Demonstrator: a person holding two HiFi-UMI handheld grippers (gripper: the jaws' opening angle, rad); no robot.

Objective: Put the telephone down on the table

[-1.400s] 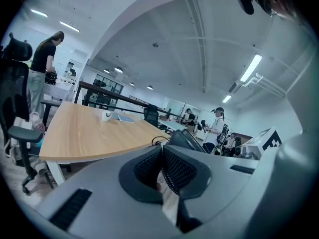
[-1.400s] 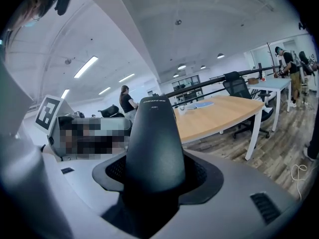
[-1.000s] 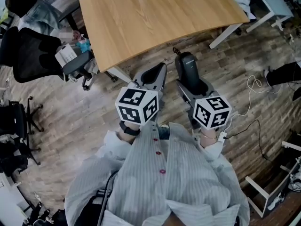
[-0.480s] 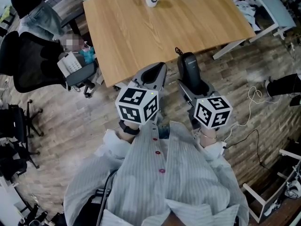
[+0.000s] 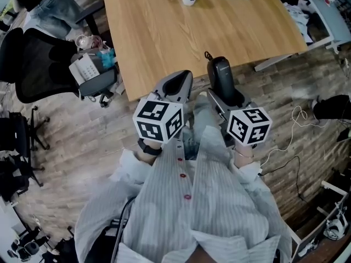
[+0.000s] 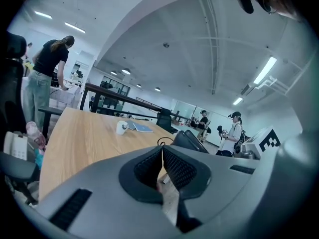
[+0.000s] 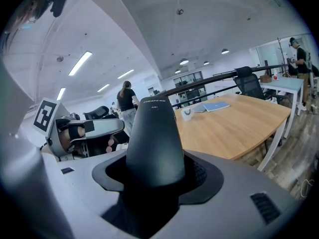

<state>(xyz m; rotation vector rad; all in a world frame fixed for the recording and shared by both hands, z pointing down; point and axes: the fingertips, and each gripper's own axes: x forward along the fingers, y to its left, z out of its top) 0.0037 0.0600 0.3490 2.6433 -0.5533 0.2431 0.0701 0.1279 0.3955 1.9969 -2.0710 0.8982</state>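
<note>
Head view puts the telephone [image 5: 221,74] clamped between the jaws of the right gripper [image 5: 224,95]; its long axis runs out along them toward 12 o'clock, the tip just at the near edge of the table [image 5: 164,32]; the left gripper [image 5: 178,86], at its 9 o'clock, has its jaws pressed together on nothing.

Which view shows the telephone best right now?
The right gripper view: the telephone fills the centre, upright, clamped between the jaws. The head view shows it small from above. The left gripper view catches only part of it, off to the side.
</note>
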